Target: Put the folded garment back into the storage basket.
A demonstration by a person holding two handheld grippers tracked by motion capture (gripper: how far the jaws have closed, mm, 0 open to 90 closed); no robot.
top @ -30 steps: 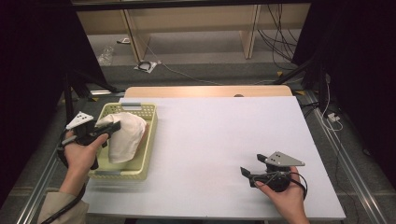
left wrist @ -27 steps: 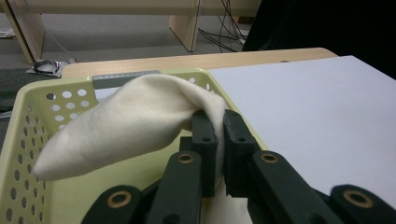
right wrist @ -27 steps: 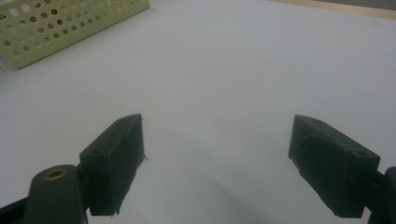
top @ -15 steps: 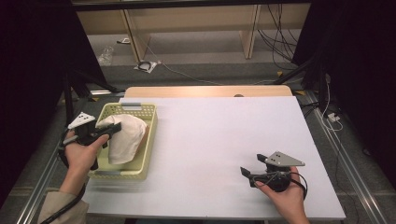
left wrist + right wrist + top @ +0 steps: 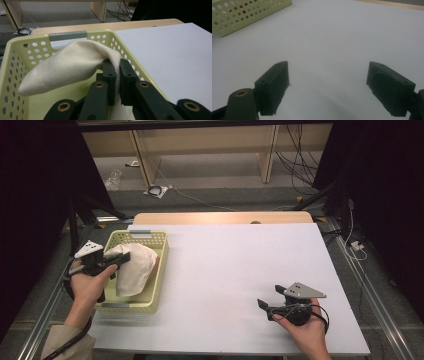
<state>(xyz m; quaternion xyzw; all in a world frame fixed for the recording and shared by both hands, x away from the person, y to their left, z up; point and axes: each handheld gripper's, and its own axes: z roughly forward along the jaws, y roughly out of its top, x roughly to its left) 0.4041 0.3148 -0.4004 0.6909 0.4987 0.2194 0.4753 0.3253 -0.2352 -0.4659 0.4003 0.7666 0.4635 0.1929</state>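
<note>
The left claw is pressed nearly together, its two black jaws pinching a fold of the cream cloth. In the left gripper view the fabric is squeezed in the narrow slit between the pads, bulges up and away to the left of the jaws, and hangs down beneath them. In the high view the left claw sits over the near-left part of the yellow basket, with the cloth spilling ahead of it and to its right, inside the basket.

The basket is pale yellow plastic with rows of round holes through its walls. It surrounds the left claw on both sides and ahead. The cloth is the one thing seen in it. A grey strip sits on the far rim, straight ahead of the jaws; small marks run along it, too fine to read.

The right claw is spread wide, with bare white surface between and beyond its jaws; it grips nothing. A corner of the basket lies well ahead of it to the upper left. In the high view the right claw is low over the surface, held in the person's right hand, well apart from the basket. A grey three-cornered plate tops it.
</note>
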